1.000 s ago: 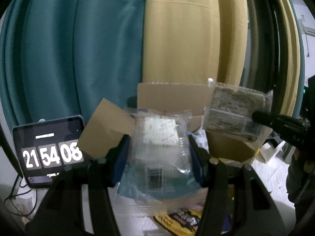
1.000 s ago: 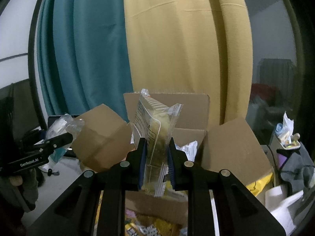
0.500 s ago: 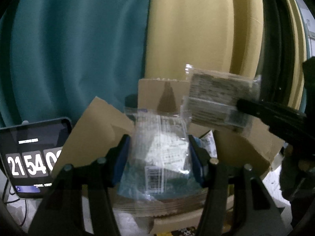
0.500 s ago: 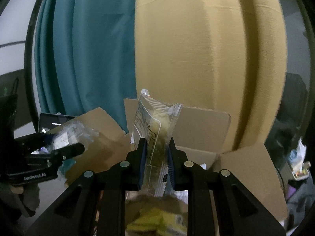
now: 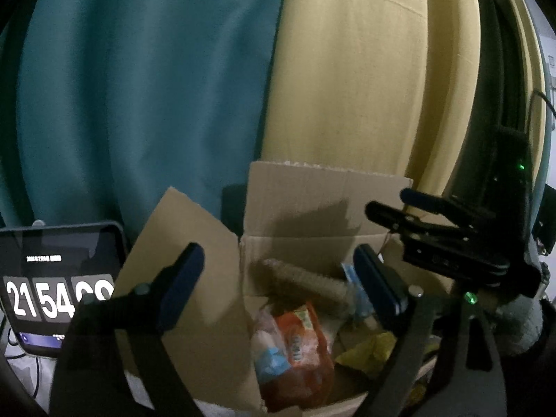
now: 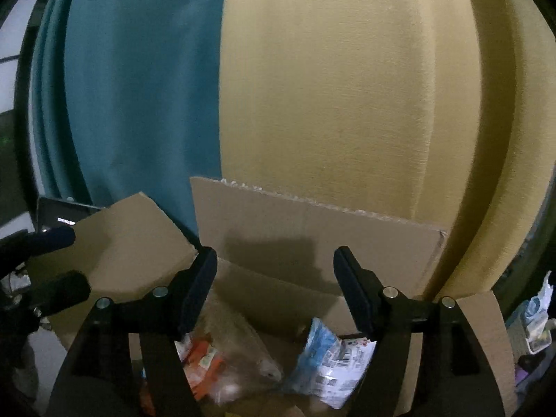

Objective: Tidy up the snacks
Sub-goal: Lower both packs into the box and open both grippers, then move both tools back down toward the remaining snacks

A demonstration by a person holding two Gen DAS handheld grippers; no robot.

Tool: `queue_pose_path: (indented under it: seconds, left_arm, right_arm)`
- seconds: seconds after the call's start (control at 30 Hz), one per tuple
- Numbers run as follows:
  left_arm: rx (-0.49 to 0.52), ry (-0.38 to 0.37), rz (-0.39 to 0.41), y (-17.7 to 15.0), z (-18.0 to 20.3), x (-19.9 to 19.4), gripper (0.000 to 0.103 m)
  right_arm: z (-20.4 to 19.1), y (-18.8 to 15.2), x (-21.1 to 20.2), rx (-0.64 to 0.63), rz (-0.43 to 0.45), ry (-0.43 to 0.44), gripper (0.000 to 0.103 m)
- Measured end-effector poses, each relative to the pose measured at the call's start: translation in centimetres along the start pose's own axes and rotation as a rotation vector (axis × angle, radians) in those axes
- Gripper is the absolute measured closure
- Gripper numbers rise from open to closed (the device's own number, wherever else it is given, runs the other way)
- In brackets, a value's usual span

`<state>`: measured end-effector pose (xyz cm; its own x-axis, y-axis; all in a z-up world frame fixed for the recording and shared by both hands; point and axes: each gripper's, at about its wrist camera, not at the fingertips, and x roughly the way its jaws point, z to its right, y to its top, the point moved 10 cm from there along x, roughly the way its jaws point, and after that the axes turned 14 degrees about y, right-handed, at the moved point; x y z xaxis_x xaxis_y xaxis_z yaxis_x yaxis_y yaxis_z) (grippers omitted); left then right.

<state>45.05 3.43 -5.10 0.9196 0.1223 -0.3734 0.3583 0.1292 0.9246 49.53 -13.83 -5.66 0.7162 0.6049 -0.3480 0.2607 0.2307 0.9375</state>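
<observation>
An open cardboard box stands before me with its flaps raised. Inside it lie an orange snack pack, a yellow pack, a clear pack and a blue-and-white pack. My left gripper is open and empty above the box. My right gripper is open and empty above the box too; it also shows at the right of the left wrist view. The left gripper's fingers show at the left edge of the right wrist view.
A tablet showing a clock stands left of the box. Teal and yellow curtains hang close behind the box. Clutter sits at the far right. Cables lie under the tablet.
Both grippers have opened and let go of their snack packs, which are no longer between the fingers. Both have moved closer over the box.
</observation>
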Motion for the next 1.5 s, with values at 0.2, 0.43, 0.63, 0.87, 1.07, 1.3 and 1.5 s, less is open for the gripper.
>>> queue_pose_path:
  seconds: [0.2, 0.43, 0.63, 0.87, 1.07, 1.3, 1.5]
  left_arm:
    - [0.004, -0.010, 0.009, 0.3, 0.5, -1.9, 0.014]
    - [0.011, -0.023, 0.038, 0.5, 1.2, -5.9, 0.014]
    - [0.005, -0.033, 0.058, 0.4, 1.4, -9.1, 0.014]
    - [0.000, -0.038, 0.072, -0.4, 1.1, -12.4, 0.013]
    - [0.001, -0.039, 0.064, -2.1, 0.8, -14.2, 0.013]
    - [0.010, -0.053, 0.043, -4.5, 1.0, -16.1, 0.013]
    - [0.024, -0.073, 0.024, -6.7, 1.4, -18.2, 0.013]
  right_arm:
    - [-0.4, -0.3, -3.1, -0.005, -0.005, -0.007, 0.030]
    - [-2.3, -0.3, -7.7, -0.012, 0.009, -0.007, 0.030]
    - [-4.3, -0.3, -11.6, -0.024, 0.036, -0.014, 0.030]
    - [-6.0, -0.7, -14.7, -0.021, 0.053, -0.018, 0.030]
    - [-6.8, -2.1, -17.2, 0.000, 0.058, -0.020, 0.030]
    - [-7.7, -5.3, -20.0, 0.058, 0.036, -0.019, 0.030]
    - [-8.6, -8.0, -22.2, 0.098, 0.023, -0.031, 0.030]
